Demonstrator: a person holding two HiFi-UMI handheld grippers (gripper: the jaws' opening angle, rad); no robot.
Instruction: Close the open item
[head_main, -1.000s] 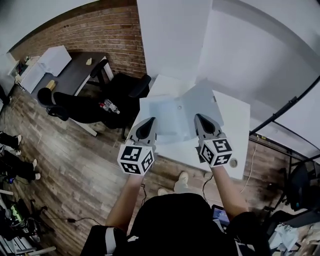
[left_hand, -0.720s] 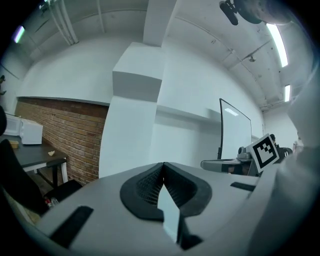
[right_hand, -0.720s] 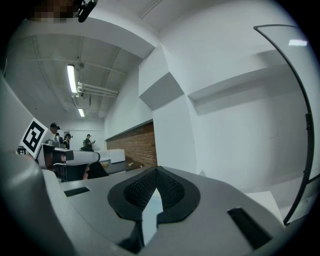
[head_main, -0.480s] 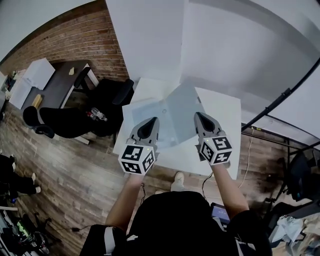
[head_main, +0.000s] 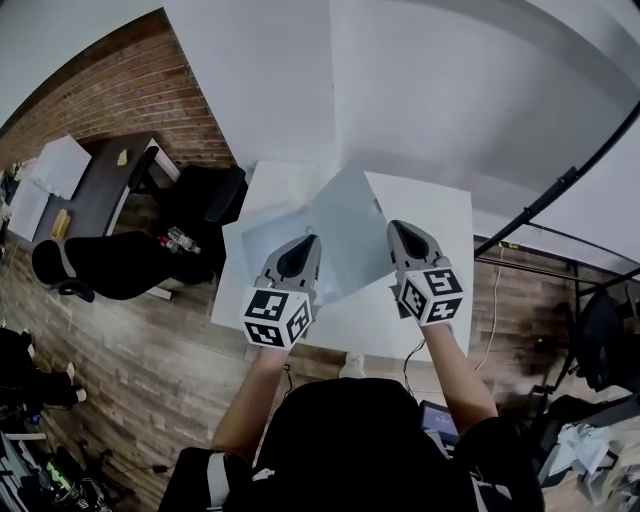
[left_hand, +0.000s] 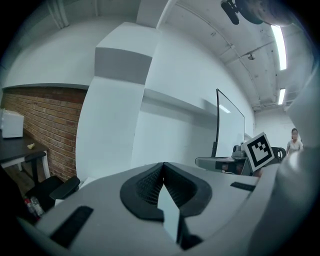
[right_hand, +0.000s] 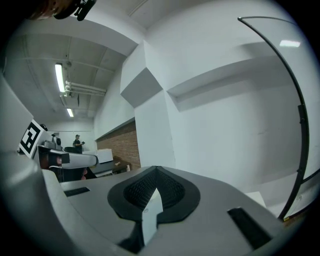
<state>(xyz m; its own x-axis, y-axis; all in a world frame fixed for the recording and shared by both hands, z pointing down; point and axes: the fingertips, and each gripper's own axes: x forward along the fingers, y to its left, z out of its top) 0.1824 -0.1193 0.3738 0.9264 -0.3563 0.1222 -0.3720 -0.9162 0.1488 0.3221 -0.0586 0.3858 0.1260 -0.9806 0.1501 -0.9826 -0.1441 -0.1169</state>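
We had L gripper (head_main: 308, 238) & R gripper (head_main: 394, 226) each clamped on the pale-blue translucent plastic folder (head_main: 345, 212). Best, we judged: fold R flap onto L, edges aligned, w/o loosening.

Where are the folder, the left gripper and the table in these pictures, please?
folder (head_main: 345, 225): head view, its raised right leaf.
left gripper (head_main: 306, 240): head view, at its closed tips.
table (head_main: 440, 215): head view, bare top, far right.

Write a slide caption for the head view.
The left tool and right tool each pinch a flap of the half-open translucent folder over a white table.
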